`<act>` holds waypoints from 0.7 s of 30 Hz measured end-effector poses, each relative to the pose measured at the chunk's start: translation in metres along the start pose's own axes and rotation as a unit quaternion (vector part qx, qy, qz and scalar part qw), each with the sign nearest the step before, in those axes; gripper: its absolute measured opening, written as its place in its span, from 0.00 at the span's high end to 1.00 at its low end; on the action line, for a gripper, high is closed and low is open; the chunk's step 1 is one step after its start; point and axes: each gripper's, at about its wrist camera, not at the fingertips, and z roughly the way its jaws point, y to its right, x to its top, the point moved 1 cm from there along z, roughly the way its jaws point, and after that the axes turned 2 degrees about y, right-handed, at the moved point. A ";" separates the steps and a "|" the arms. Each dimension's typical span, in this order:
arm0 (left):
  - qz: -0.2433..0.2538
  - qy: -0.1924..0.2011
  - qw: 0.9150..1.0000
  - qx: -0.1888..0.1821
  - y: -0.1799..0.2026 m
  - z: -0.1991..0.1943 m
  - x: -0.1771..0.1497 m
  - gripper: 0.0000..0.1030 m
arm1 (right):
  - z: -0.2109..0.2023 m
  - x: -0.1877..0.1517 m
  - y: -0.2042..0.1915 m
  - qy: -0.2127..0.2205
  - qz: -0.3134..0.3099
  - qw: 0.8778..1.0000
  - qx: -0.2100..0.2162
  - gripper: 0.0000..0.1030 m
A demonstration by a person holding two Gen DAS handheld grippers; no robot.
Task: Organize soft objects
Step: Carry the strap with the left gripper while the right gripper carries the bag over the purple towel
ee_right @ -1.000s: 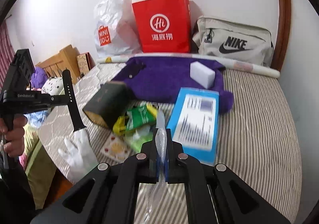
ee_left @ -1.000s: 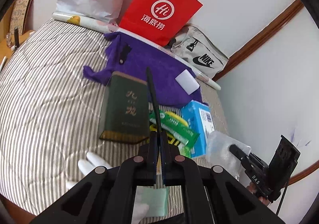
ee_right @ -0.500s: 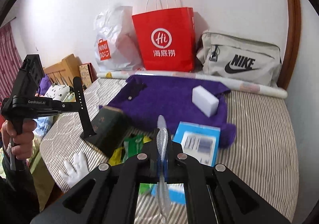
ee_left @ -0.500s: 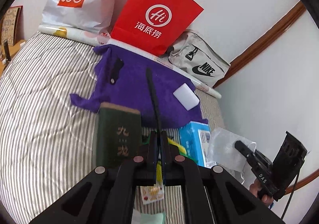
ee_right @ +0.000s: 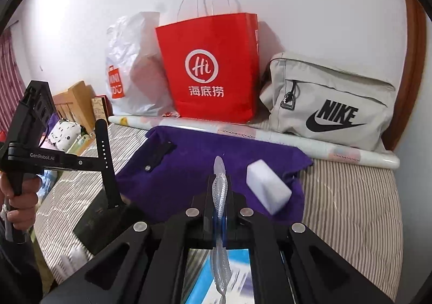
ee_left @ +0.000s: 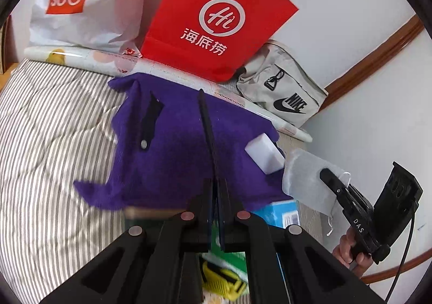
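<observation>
My left gripper (ee_left: 214, 196) is shut on a black strap (ee_left: 206, 125) that stands up from the jaws; the strap also shows in the right wrist view (ee_right: 106, 166). My right gripper (ee_right: 220, 196) is shut on a clear plastic bag (ee_right: 219, 187), seen flat and hanging in the left wrist view (ee_left: 305, 177). Both are held above a purple cloth (ee_left: 172, 152) on the striped bed (ee_left: 48, 142). A white sponge block (ee_right: 267, 187) and another black strap (ee_right: 158, 154) lie on the cloth.
A red paper bag (ee_right: 216, 69), a white Miniso bag (ee_right: 129, 77), a grey Nike bag (ee_right: 329, 104) and a paper roll (ee_right: 270, 136) line the wall. A blue box (ee_left: 280, 212), a dark green box (ee_right: 105, 220) and green and yellow packets (ee_left: 224, 277) lie below the grippers.
Both grippers have risen and moved forward over the purple cloth, each keeping its hold. The green box, packets and white glove have slid down and mostly out of view.
</observation>
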 end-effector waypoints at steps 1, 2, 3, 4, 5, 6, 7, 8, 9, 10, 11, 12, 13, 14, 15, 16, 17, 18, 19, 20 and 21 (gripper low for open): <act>0.000 -0.003 1.000 -0.002 -0.001 0.004 0.004 0.96 | 0.006 0.002 0.002 -0.002 0.000 1.000 0.000 0.98; -0.002 -0.009 1.000 -0.004 -0.003 0.012 0.008 0.96 | 0.013 0.003 0.004 -0.005 0.000 1.000 0.000 0.98; -0.004 -0.012 1.000 -0.002 -0.005 0.017 0.012 0.96 | 0.017 0.003 0.005 -0.007 0.000 1.000 0.001 0.98; -0.004 -0.017 1.000 0.000 -0.007 0.023 0.015 0.96 | 0.024 0.003 0.007 -0.011 -0.001 1.000 0.002 0.98; -0.008 -0.021 1.000 0.001 -0.011 0.030 0.019 0.96 | 0.030 0.003 0.009 -0.015 0.000 1.000 0.003 0.98; -0.011 -0.024 1.000 0.001 -0.013 0.035 0.021 0.96 | 0.034 0.003 0.010 -0.018 0.000 1.000 0.004 0.98; -0.013 -0.029 0.999 0.000 -0.016 0.040 0.024 0.96 | 0.040 0.002 0.012 -0.021 0.000 1.000 0.004 0.98; -0.015 -0.032 0.999 0.001 -0.018 0.045 0.026 0.96 | 0.045 0.001 0.014 -0.025 0.000 1.000 0.004 0.98; -0.015 -0.035 0.999 0.002 -0.020 0.049 0.027 0.96 | 0.048 0.000 0.015 -0.028 0.001 1.000 0.004 0.98; -0.014 -0.039 0.999 0.002 -0.021 0.054 0.029 0.96 | 0.053 -0.001 0.017 -0.032 0.002 0.999 0.006 0.98; -0.015 -0.042 0.999 -0.001 -0.022 0.059 0.030 0.96 | 0.056 -0.001 0.017 -0.035 0.004 0.999 0.009 0.98; -0.018 -0.048 0.999 -0.007 -0.024 0.064 0.031 0.96 | 0.062 -0.002 0.018 -0.039 0.005 0.999 0.012 0.98; -0.023 -0.053 0.998 -0.015 -0.025 0.069 0.033 0.96 | 0.065 -0.002 0.019 -0.041 0.004 0.999 0.013 0.98; -0.028 -0.058 0.998 -0.020 -0.027 0.074 0.033 0.96 | 0.070 -0.002 0.019 -0.045 0.001 0.999 0.015 0.98; -0.029 -0.063 0.997 -0.021 -0.029 0.079 0.034 0.96 | 0.074 -0.002 0.019 -0.051 -0.005 0.999 0.014 0.98; -0.027 -0.069 0.997 -0.017 -0.031 0.083 0.035 0.96 | 0.079 -0.002 0.018 -0.058 -0.009 0.998 0.010 0.98; -0.031 -0.073 0.997 -0.011 -0.034 0.087 0.035 0.96 | 0.082 -0.003 0.019 -0.063 -0.012 0.998 0.009 0.98; -0.033 -0.076 0.997 -0.009 -0.036 0.091 0.035 0.96 | 0.086 -0.003 0.020 -0.069 -0.014 0.998 0.007 0.98; -0.034 -0.081 0.996 -0.007 -0.039 0.094 0.036 0.96 | 0.088 -0.003 0.021 -0.073 -0.015 0.997 0.005 0.98; -0.036 -0.083 0.996 -0.004 -0.041 0.096 0.036 0.96 | 0.091 -0.004 0.021 -0.077 -0.017 0.997 0.002 0.98; -0.037 -0.085 0.996 0.001 -0.043 0.098 0.037 0.96 | 0.093 -0.004 0.022 -0.080 -0.018 0.997 -0.002 0.97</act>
